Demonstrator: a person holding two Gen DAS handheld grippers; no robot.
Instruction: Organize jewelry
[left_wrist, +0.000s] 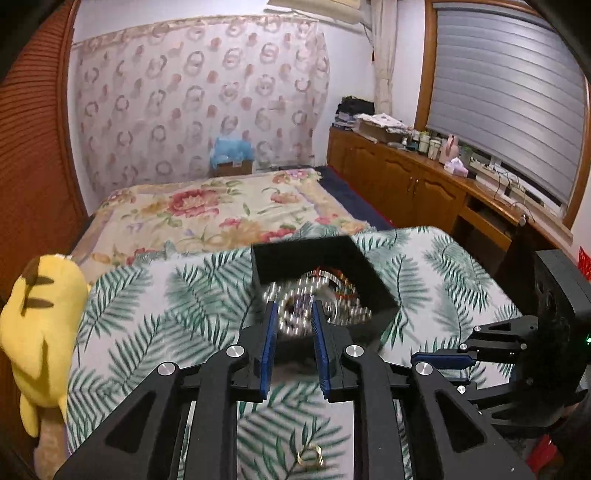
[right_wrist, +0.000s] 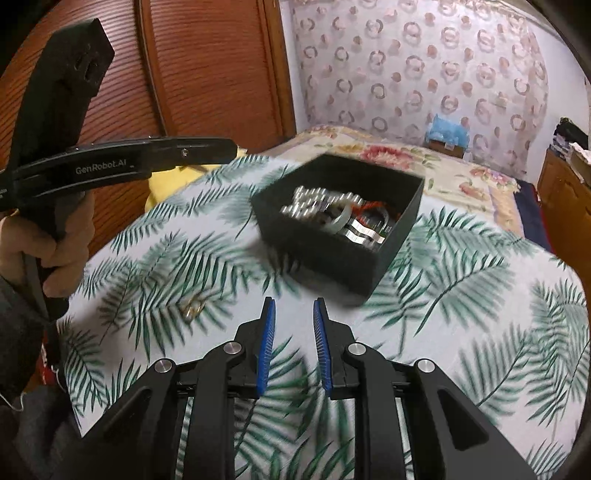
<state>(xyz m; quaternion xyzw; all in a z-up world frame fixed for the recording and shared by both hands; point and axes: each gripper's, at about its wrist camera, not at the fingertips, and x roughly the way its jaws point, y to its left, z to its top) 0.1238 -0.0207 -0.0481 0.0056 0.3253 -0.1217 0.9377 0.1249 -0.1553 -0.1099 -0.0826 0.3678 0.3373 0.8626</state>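
A black open box (left_wrist: 373, 280) (right_wrist: 325, 254) stands on a table with a palm-leaf cloth and holds several pieces of jewelry (left_wrist: 314, 299) (right_wrist: 340, 216), among them silver beads and bracelets. A small gold ring (left_wrist: 311, 456) (right_wrist: 194, 307) lies loose on the cloth near the table's front. My left gripper (left_wrist: 294, 314) is open and empty, its tips just above the box's near edge. My right gripper (right_wrist: 294, 312) is open and empty, a little in front of the box. The right gripper also shows at the right of the left wrist view (left_wrist: 443, 358).
The table (left_wrist: 155, 302) (right_wrist: 480, 295) stands in front of a bed with a floral blanket (left_wrist: 221, 210). A yellow plush toy (left_wrist: 40, 325) sits at the table's left edge. A wooden sideboard (left_wrist: 406, 177) with clutter runs along the right wall.
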